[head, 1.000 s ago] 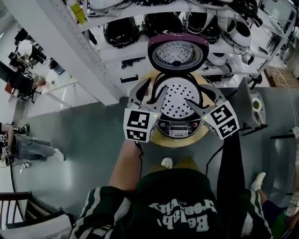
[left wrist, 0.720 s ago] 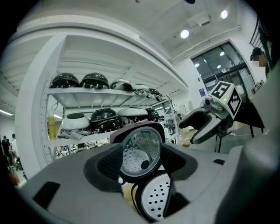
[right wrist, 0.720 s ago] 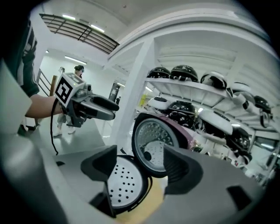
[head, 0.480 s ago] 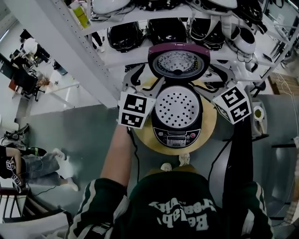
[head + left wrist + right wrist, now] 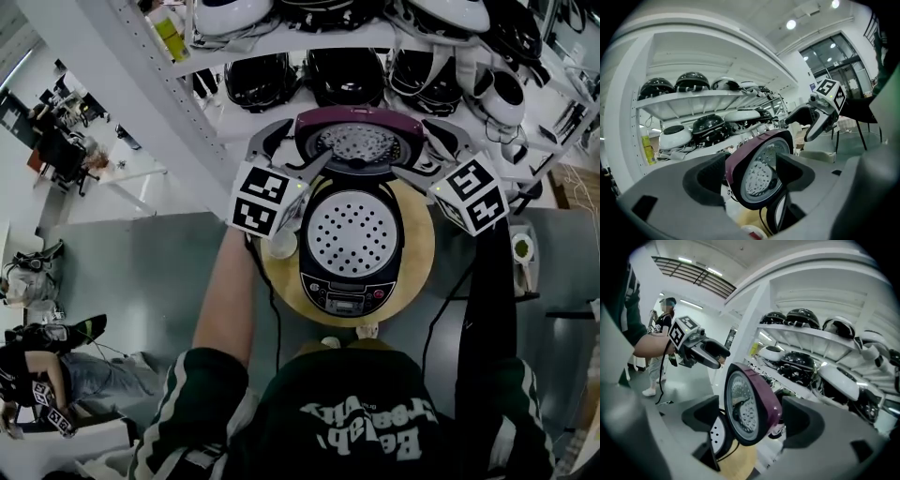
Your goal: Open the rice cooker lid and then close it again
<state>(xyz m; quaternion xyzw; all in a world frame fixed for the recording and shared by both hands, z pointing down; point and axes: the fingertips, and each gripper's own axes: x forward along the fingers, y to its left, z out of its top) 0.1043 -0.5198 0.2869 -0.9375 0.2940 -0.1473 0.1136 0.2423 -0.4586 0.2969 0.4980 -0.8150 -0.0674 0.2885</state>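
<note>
The rice cooker (image 5: 349,281) stands on a round wooden table (image 5: 422,253) with its maroon lid (image 5: 356,141) raised upright and the perforated inner plate (image 5: 354,232) showing. My left gripper (image 5: 292,155) straddles the lid's left edge and my right gripper (image 5: 422,155) its right edge. Both sets of jaws have just been opening, each with the lid's rim between them. In the left gripper view the lid (image 5: 740,159) sits between the wide jaws of the left gripper (image 5: 754,174). The right gripper view shows the lid (image 5: 761,394) inside the right gripper (image 5: 750,420). I see no pad pressing on it.
White shelves (image 5: 244,103) behind the table hold several other rice cookers (image 5: 262,80). A slanted white shelf post (image 5: 141,84) runs at the left. A small white cup (image 5: 281,246) stands on the table by the cooker's left side. Grey floor surrounds the table.
Both grippers have moved from beside the cooker's pot up and back to the raised lid's two edges. Their jaws stand wider than before. The lid has stayed upright.
</note>
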